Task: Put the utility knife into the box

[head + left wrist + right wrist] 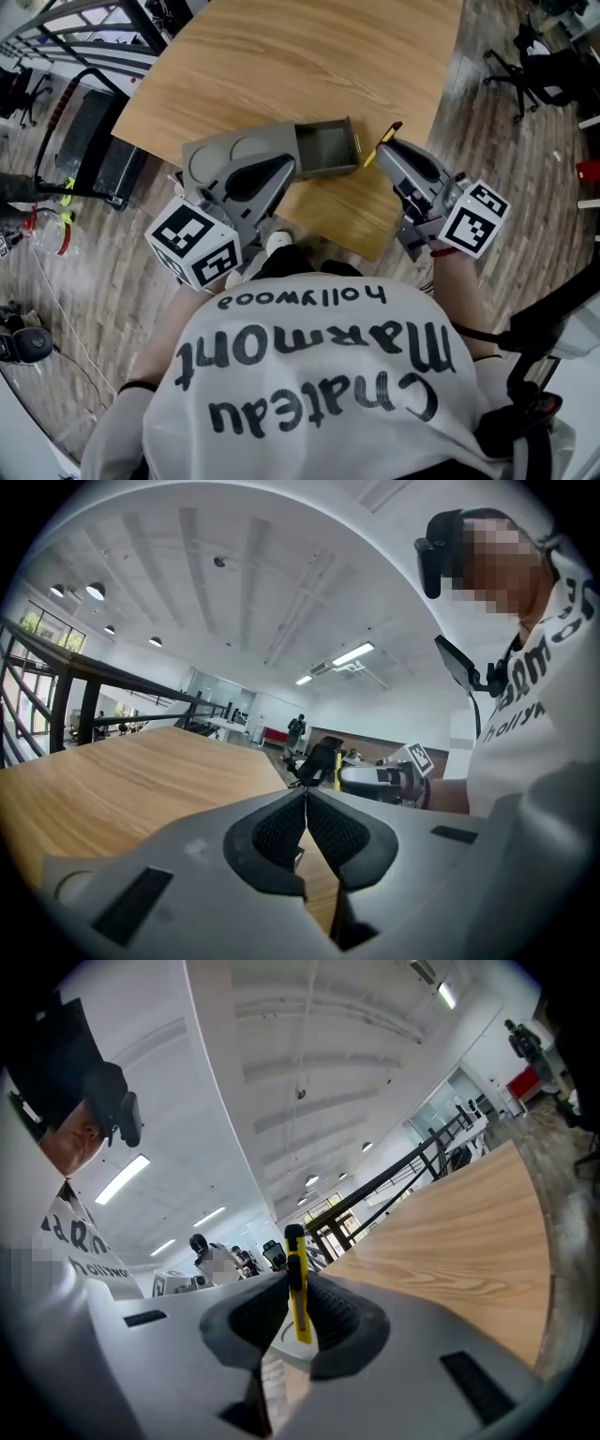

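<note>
right gripper view: right gripper (292, 1277) pinches the yellow utility knife (299, 1312), held beside the open grey box (330, 172) at the table's (281, 56) near edge; left gripper (306, 794) jaws together, empty.

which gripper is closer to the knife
Right. The right gripper is shut on the knife, just beside the box. The left gripper, shut and empty, sits on the box's other side.
</note>
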Demonstrator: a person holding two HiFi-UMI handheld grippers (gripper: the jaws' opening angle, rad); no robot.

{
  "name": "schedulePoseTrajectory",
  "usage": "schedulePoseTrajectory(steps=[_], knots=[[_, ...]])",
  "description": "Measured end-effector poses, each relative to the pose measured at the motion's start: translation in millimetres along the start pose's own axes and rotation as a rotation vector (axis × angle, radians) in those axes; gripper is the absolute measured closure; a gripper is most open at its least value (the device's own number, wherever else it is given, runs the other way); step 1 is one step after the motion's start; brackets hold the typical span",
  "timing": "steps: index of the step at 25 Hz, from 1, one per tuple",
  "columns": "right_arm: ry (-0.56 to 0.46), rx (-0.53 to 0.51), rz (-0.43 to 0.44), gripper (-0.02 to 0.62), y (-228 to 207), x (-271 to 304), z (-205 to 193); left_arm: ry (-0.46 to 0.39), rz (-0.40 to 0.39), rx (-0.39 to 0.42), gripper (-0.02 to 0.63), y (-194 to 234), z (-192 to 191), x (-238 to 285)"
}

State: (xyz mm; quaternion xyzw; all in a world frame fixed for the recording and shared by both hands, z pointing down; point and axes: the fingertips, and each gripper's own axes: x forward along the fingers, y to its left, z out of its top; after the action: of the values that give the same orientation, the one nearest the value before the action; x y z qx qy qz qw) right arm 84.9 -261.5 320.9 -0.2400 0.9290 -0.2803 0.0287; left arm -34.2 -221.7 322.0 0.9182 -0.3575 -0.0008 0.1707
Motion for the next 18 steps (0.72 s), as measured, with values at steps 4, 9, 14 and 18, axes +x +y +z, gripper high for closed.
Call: schedulePoseTrajectory(steps=[4, 9, 14, 18], knots=[[0.018, 0.019, -0.03, 0.532, -7, 15, -11, 0.02, -0.017, -0.023, 0.597, 25, 4, -2], [-0.004, 0.061, -0.087, 0.532, -19, 26, -18, 0.041, -0.042, -0.021, 0.597, 52, 11, -5], [-0.038, 0.078, -0.124, 0.532, -28, 50, -19, 0.074, -0.072, -0.016, 0.597, 77, 10, -14], [-0.059, 0.075, -0.145, 0.532, -31, 71, -18, 0.088, -0.093, -0.029, 0.597, 97, 5, -21]])
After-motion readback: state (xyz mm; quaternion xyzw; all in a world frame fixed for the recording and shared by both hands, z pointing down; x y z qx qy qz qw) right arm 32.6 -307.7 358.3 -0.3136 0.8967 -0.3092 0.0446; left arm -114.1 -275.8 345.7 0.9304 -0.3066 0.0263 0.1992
